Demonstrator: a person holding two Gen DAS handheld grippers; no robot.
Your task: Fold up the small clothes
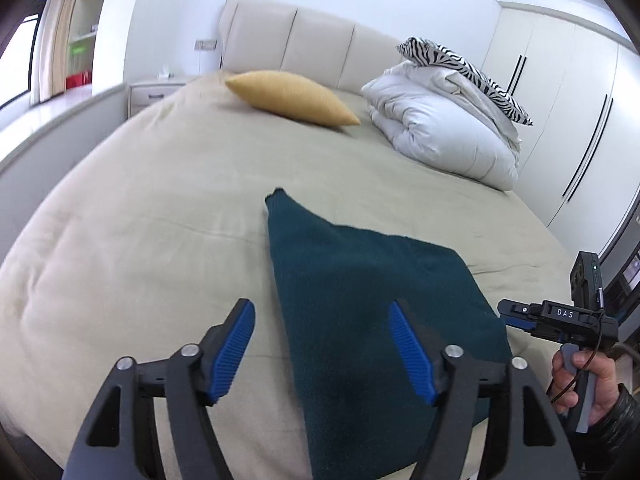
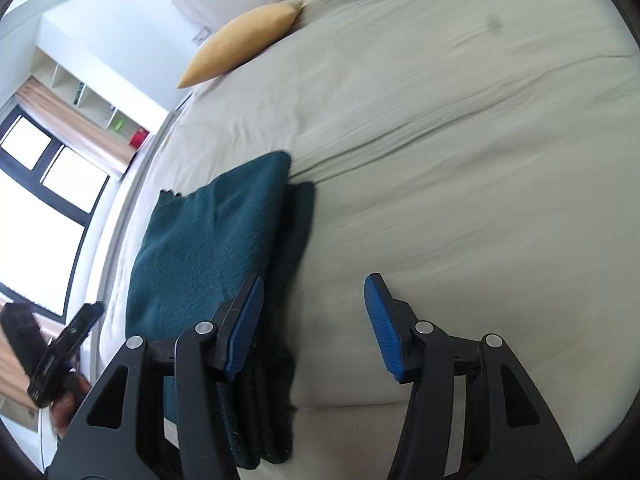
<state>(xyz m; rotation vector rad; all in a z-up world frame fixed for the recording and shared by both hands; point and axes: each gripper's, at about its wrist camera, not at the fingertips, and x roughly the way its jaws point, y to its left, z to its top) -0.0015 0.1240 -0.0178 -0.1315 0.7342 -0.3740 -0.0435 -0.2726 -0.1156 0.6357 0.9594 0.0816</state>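
Here, my left gripper (image 1: 322,320) hangs spread wide above the near edge of the bed (image 1: 140,208), clasping nothing, its right pad over the dark green garment (image 1: 372,292). That garment lies folded flat on the beige sheet, one narrow end pointing toward the yellow pillow (image 1: 292,98). My right gripper (image 2: 314,298) is likewise released, fingers apart, hovering beside the cloth's edge, gripping nothing.

The left wrist view looks level up the bed (image 1: 140,200) toward the headboard (image 1: 320,40). The right wrist view is rolled sideways, close above it. Both share the yellow pillow (image 1: 292,98) and green cloth (image 1: 360,288).
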